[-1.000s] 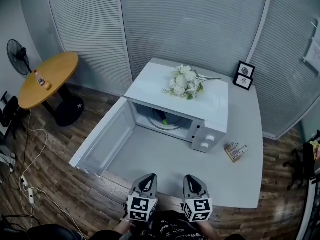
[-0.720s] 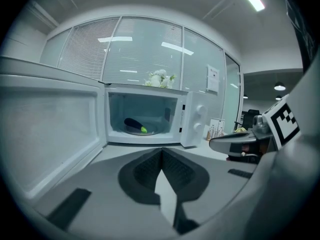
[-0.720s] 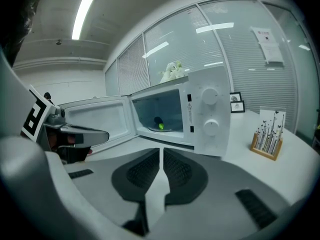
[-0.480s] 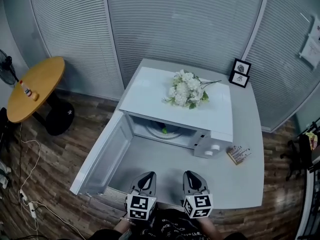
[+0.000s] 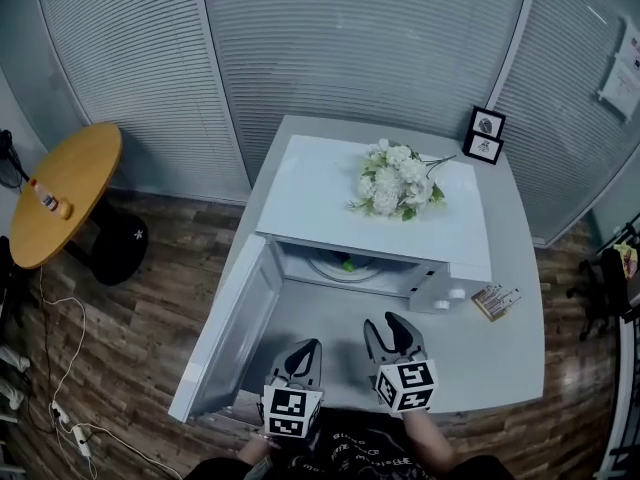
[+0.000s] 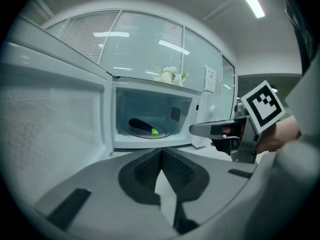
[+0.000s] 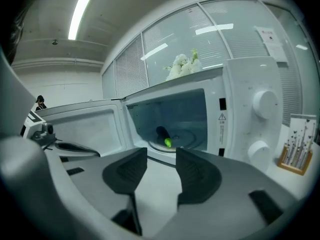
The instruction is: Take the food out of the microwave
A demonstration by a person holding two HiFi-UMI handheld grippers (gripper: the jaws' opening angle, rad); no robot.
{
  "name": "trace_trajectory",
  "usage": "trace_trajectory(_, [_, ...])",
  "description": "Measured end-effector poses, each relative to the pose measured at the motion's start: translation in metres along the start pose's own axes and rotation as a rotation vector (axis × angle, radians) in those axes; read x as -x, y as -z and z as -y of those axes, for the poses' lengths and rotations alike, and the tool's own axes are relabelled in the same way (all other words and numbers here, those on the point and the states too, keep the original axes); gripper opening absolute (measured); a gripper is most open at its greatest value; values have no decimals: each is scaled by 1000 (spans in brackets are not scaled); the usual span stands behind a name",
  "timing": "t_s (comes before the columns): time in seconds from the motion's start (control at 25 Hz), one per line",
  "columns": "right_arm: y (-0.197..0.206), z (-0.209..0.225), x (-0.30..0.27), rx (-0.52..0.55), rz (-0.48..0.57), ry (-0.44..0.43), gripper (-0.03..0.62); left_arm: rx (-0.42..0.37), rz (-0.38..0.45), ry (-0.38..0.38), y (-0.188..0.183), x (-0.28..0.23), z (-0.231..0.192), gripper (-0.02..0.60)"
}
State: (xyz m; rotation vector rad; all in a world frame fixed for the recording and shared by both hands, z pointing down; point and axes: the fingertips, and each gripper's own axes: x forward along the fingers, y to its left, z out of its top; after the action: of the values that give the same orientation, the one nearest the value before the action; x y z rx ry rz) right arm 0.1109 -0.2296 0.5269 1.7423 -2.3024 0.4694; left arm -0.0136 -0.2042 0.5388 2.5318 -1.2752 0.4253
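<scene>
A white microwave (image 5: pixel 320 183) stands on the grey table (image 5: pixel 500 353) with its door (image 5: pixel 235 323) swung open to the left. Inside, a dark food piece with a green tip (image 5: pixel 347 264) (image 6: pixel 143 126) (image 7: pixel 164 137) lies on the glass turntable. My left gripper (image 5: pixel 304 352) (image 6: pixel 161 153) is shut and empty, low in front of the door. My right gripper (image 5: pixel 391 328) (image 7: pixel 161 156) is a little further forward, facing the cavity. Its jaws are opening with nothing between them. Both grippers are short of the opening.
White flowers (image 5: pixel 398 181) lie on top of the microwave. Two small picture frames (image 5: pixel 485 133) stand at the table's back right, and a small card box (image 5: pixel 497 300) is right of the microwave. A round wooden table (image 5: pixel 60 193) stands far left.
Both grippers have moved forward over the table towards the open microwave. The right gripper's jaws, shut before, now stand apart. The left gripper's jaws stay together.
</scene>
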Motion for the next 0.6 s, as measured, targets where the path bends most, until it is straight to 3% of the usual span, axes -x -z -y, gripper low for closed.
trace_trajectory(0.6, [-26,2,-70,111,-41,-32,193,2,-16,20,2,-8,-10,6])
